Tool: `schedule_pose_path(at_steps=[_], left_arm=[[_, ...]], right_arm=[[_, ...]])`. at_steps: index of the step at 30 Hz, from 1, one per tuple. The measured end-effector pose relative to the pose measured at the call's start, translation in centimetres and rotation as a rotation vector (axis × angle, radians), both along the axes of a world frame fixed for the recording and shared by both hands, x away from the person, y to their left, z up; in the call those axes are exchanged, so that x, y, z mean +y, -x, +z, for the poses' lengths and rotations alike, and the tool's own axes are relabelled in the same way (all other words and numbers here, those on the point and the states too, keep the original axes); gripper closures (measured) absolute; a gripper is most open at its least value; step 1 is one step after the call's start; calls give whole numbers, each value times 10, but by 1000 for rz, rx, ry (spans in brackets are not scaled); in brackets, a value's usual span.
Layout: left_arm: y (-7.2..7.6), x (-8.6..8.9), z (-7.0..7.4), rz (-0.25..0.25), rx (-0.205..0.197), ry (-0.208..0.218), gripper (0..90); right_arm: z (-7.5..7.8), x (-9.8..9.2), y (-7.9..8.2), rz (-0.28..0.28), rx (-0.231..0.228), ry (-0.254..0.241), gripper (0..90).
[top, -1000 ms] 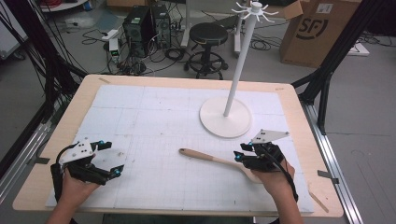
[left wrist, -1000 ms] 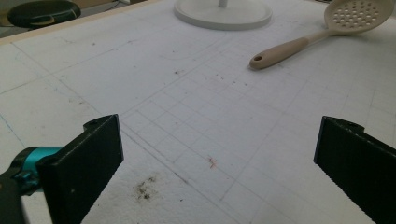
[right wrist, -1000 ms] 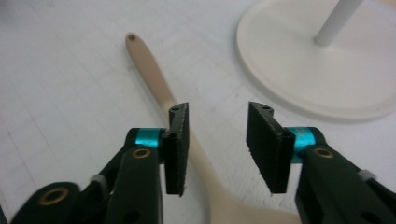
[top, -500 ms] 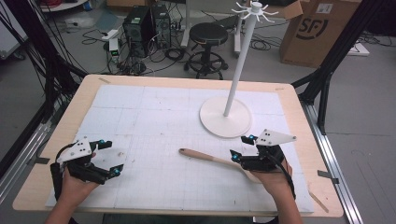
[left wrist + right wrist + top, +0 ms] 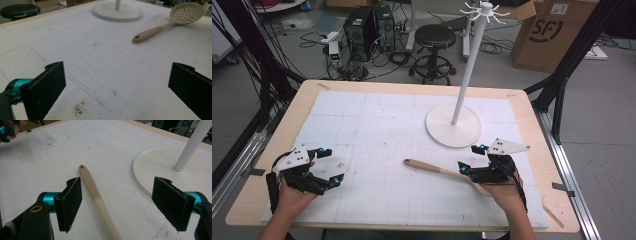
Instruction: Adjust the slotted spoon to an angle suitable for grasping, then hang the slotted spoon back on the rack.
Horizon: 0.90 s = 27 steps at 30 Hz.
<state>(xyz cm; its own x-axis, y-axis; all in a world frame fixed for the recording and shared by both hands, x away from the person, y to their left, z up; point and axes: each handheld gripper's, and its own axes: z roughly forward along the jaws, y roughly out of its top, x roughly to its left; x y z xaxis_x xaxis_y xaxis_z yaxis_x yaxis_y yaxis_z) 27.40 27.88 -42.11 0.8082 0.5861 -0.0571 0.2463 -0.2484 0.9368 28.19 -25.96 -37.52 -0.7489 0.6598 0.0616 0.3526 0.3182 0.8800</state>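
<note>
A beige slotted spoon (image 5: 432, 169) lies flat on the white mat, its handle pointing left. In the left gripper view its perforated bowl (image 5: 186, 13) rests at the far right. My right gripper (image 5: 469, 160) is open over the handle (image 5: 93, 190), which runs between the pads (image 5: 72, 202) close to the left one, without being pressed. Its jaws have just been opening. My left gripper (image 5: 332, 165) hovers at the mat's near left, open with nothing between its jaws (image 5: 117, 85).
A white hook stand (image 5: 453, 125) rises from a round base (image 5: 160, 167) just behind the right gripper. The mat covers a wooden table (image 5: 277, 130). On the floor beyond are a stool (image 5: 435, 37), computer towers (image 5: 367, 25) and a cardboard box (image 5: 552, 35).
The right gripper's jaws have spread wider around the spoon handle. The spoon and both hands have stayed in place.
</note>
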Motion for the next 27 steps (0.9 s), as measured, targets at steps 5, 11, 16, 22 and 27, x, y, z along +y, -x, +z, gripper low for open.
schedule_pose_path(at_steps=[5, 11, 16, 22, 27], left_arm=[[-2, 1, 0, 0, -1, -1, 18], [-1, -1, 1, -3, -2, -1, 18], [-1, -1, 0, -2, 0, -7, 18], [-2, -1, 0, -4, 2, -11, 18], [-1, -1, 0, 0, 2, -11, 18]], right_arm=[[-1, 1, -1, -3, 2, 3, 217], [-1, 0, 0, -15, -4, -3, 215], [-2, 0, 0, -19, -1, 2, 212], [-1, 0, -1, -17, 1, -2, 212], [1, 0, -1, -16, -5, -4, 212]])
